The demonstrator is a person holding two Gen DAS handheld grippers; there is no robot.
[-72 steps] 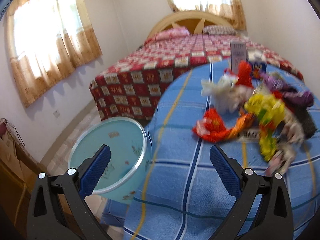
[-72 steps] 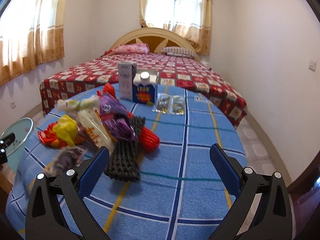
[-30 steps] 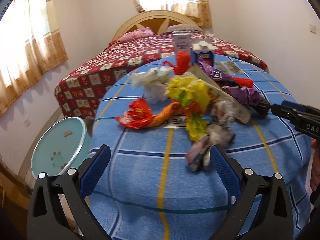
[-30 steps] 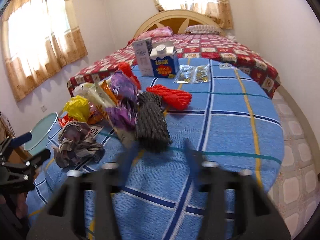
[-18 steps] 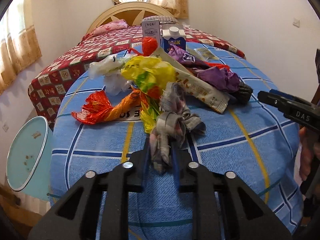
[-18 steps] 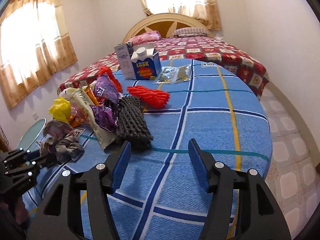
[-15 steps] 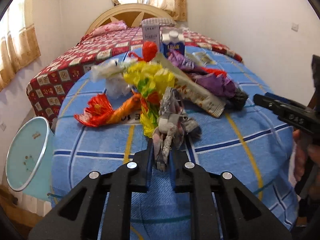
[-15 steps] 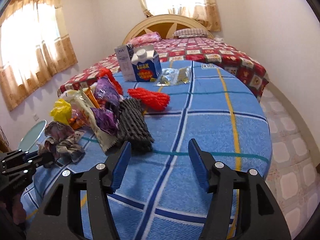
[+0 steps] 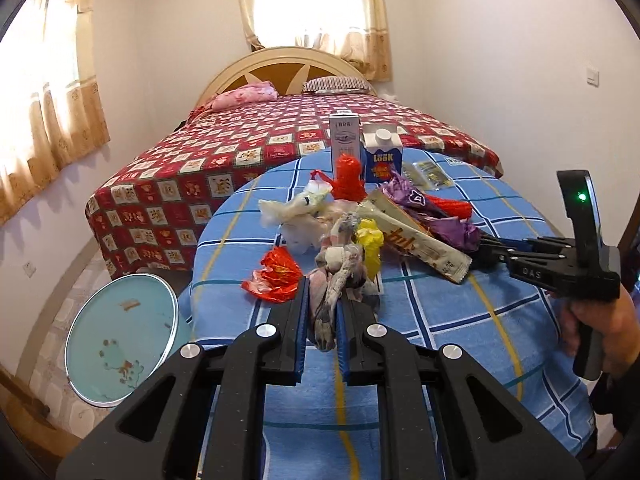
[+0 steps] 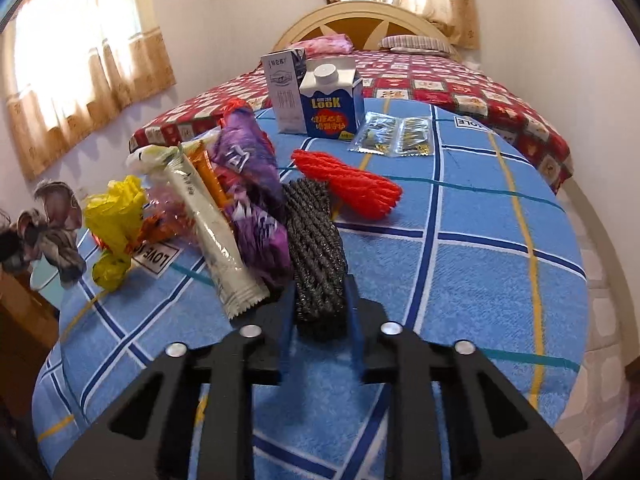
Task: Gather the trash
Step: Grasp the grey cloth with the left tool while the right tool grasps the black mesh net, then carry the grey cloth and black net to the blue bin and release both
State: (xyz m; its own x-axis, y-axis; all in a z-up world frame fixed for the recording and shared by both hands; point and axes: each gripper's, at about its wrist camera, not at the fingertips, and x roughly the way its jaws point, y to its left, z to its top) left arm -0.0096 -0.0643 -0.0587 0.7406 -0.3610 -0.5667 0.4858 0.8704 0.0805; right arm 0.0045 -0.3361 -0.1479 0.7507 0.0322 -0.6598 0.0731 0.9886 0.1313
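A pile of trash lies on a round table with a blue checked cloth [image 9: 460, 320]. My left gripper [image 9: 322, 328] is shut on a crumpled grey-pink wrapper [image 9: 334, 280], lifted off the cloth; the wrapper also shows in the right wrist view [image 10: 48, 232] at far left. My right gripper [image 10: 320, 312] is shut on a black foam net sleeve [image 10: 314, 240] that lies on the cloth [image 10: 480, 280]. The right gripper also shows in the left wrist view [image 9: 496, 250]. The light-blue trash bin [image 9: 120, 336] stands on the floor left of the table.
On the table lie a yellow bag [image 10: 114, 216], a long white wrapper [image 10: 208, 228], a purple bag [image 10: 248, 184], a red net sleeve [image 10: 348, 184], a red wrapper [image 9: 276, 276], two cartons [image 10: 332, 100] and foil sachets [image 10: 394, 136]. A bed [image 9: 288, 136] stands behind.
My left gripper has lifted the grey-pink wrapper off the cloth. My right gripper has moved onto the black net sleeve and shut on it.
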